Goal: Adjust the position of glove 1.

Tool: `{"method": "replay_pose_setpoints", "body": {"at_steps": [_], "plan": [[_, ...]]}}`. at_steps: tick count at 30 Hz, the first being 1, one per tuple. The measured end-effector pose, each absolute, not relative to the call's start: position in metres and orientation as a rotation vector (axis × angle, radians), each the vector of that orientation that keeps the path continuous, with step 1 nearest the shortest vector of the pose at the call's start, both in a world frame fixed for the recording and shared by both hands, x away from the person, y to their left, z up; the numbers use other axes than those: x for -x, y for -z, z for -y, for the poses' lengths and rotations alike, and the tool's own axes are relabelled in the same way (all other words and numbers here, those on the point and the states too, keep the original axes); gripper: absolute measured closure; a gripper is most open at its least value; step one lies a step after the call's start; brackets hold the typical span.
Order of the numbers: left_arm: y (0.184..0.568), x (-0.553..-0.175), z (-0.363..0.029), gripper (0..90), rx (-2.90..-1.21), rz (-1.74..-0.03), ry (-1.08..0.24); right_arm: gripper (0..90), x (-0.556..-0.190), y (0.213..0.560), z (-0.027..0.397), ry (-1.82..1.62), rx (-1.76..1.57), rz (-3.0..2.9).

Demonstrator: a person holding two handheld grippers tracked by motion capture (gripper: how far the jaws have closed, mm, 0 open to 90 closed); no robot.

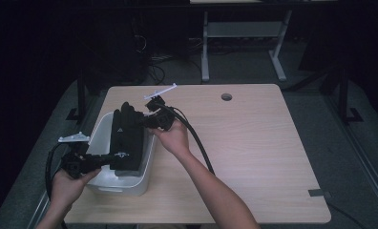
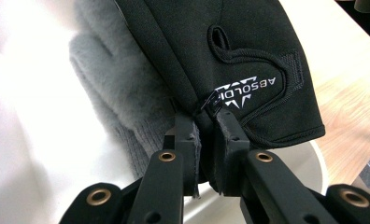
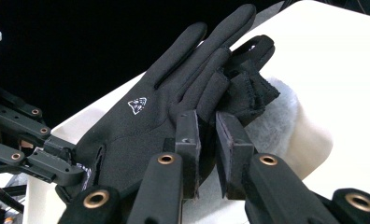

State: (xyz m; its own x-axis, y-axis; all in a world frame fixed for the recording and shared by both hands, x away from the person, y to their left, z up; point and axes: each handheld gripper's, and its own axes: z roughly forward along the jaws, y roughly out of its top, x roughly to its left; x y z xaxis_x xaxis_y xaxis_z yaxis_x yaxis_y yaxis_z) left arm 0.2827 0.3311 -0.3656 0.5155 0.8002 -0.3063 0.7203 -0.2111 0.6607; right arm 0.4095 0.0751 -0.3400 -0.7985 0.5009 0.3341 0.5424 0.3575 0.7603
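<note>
A black glove (image 1: 127, 138) with a small white logo hangs stretched over a white bin (image 1: 130, 183) on the left of the table. My left gripper (image 1: 111, 160) is shut on the glove's cuff edge; in the left gripper view the jaws (image 2: 205, 126) pinch the hem beside the printed label on the glove (image 2: 220, 46). My right gripper (image 1: 141, 120) is shut on the finger end; in the right gripper view it (image 3: 207, 126) clamps one finger of the glove (image 3: 141, 121). The left gripper (image 3: 66, 168) holds the far cuff there.
A grey fuzzy fabric item (image 2: 113, 84) lies in the bin under the glove, seen too as a grey fuzzy item (image 3: 281, 102). The wooden table (image 1: 254, 143) has a cable hole (image 1: 226, 97). A thick black cable (image 1: 199, 148) trails from the right gripper.
</note>
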Motion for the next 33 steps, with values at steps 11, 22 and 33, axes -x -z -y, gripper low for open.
{"method": "replay_pose_setpoints", "body": {"at_steps": [11, 22, 33], "plan": [[0.372, -0.285, -0.331, 80.7, -1.993, -1.268, -0.09, 79.6, -0.409, 0.356, -0.076, 1.412, 1.001, 2.553], [0.381, -0.287, -0.336, 79.6, -2.001, -1.295, -0.059, 78.6, -0.408, 0.368, -0.08, 1.368, 1.018, 2.562], [0.375, -0.288, -0.34, 61.5, -1.98, -1.302, -0.078, 62.1, -0.412, 0.365, -0.072, 1.371, 1.046, 2.59]]}}
